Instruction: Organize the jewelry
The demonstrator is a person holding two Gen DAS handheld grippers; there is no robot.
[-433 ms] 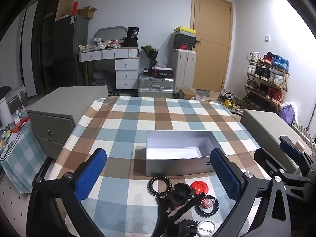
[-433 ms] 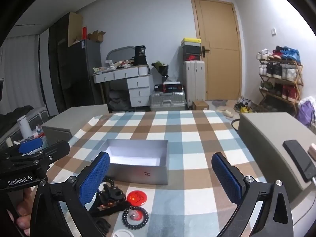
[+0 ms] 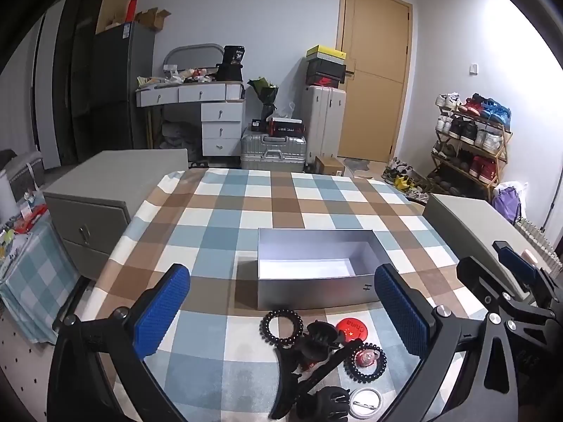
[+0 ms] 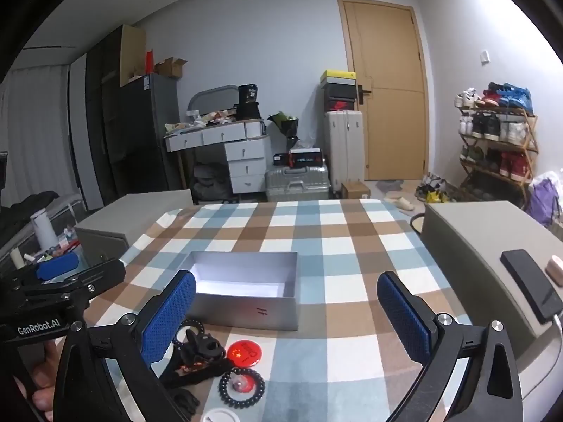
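Jewelry pile (image 3: pixel 316 344) lower centre, just below spread left tool (image 3: pixel 281 313); right tool (image 4: pixel 286 316) spread, empty, pile lower left of it.

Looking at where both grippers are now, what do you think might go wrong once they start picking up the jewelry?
The black hair clips, headband and beaded rings lie tangled, so the open left gripper may drag neighbours along. The flat red badge may slip from the open right gripper. The silver box sits close behind the pile and could get nudged.
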